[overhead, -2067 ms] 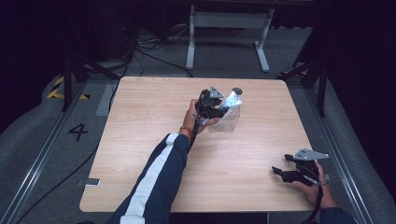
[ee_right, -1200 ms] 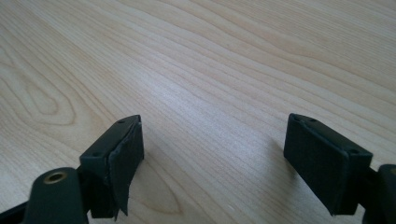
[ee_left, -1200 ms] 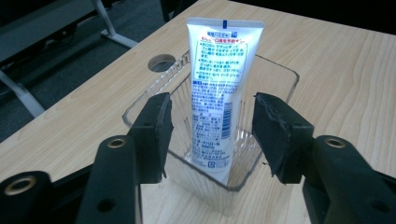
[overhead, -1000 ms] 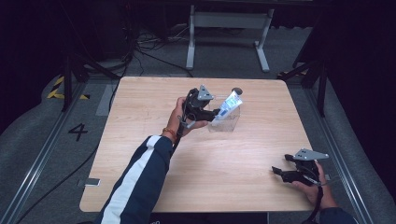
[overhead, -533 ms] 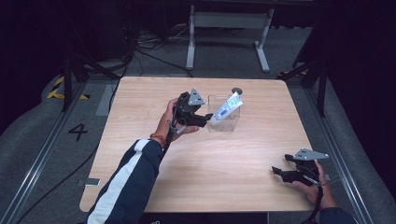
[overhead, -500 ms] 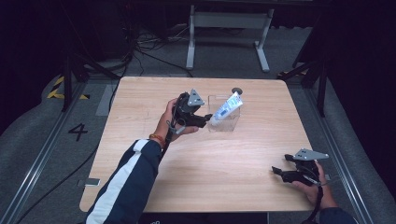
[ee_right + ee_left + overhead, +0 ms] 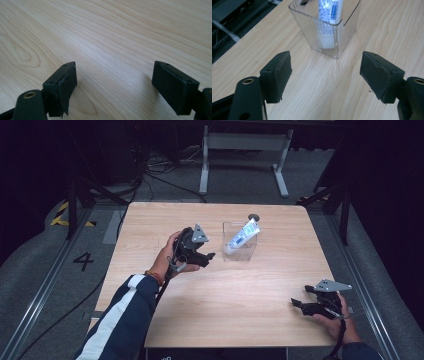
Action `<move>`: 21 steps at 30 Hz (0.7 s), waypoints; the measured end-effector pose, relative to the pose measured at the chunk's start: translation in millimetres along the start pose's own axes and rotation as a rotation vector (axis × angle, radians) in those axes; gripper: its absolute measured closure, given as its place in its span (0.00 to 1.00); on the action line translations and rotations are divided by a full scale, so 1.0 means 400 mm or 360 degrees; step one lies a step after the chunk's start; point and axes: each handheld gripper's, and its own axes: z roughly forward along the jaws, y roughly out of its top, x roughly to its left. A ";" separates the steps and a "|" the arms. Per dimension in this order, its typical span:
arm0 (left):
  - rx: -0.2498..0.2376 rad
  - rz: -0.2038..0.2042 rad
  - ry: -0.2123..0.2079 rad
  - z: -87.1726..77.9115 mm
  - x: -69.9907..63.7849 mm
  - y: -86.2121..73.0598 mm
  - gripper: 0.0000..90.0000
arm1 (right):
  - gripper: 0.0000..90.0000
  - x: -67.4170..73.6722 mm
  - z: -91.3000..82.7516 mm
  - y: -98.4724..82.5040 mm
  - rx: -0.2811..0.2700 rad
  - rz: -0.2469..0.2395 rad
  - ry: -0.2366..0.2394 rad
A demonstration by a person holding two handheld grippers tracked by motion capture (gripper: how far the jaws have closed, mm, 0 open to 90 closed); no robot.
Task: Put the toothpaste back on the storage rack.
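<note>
A clear ribbed plastic cup (image 7: pixel 240 245) stands on the wooden table, past its middle. A white and blue tube (image 7: pixel 242 236) leans inside it, cap end sticking up over the rim. My left gripper (image 7: pixel 206 259) hovers just left of the cup, open, with nothing between its jaws. In the left gripper view the cup (image 7: pixel 329 30) and the tube (image 7: pixel 329 12) sit ahead of the spread jaws, apart from them. My right gripper (image 7: pixel 297 304) rests low at the table's near right, open and empty, over bare wood (image 7: pixel 112 45).
The wooden table (image 7: pixel 150 225) stands on a grey floor. Cables (image 7: pixel 165 170) and a metal stand (image 7: pixel 245 142) lie beyond its far edge. A floor rail (image 7: pixel 45 295) and a painted number 4 (image 7: pixel 82 261) run along the left.
My left gripper let go of the tube in the cup and drew back left and toward me, now open. The tube stays leaning in the cup. The right gripper has not moved.
</note>
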 end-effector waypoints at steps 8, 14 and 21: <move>0.0049 0.0007 0.0023 -0.027 0.003 -0.047 0.28 | 0.23 0.000 0.000 0.000 0.0001 0.0001 0.0000; 0.0093 0.0030 0.0049 -0.049 0.005 -0.078 0.29 | 0.23 0.000 0.000 0.000 0.0000 0.0000 0.0000; 0.0124 0.0046 0.0081 -0.075 0.004 -0.121 0.28 | 0.23 0.000 0.000 0.000 -0.0002 0.0001 -0.0002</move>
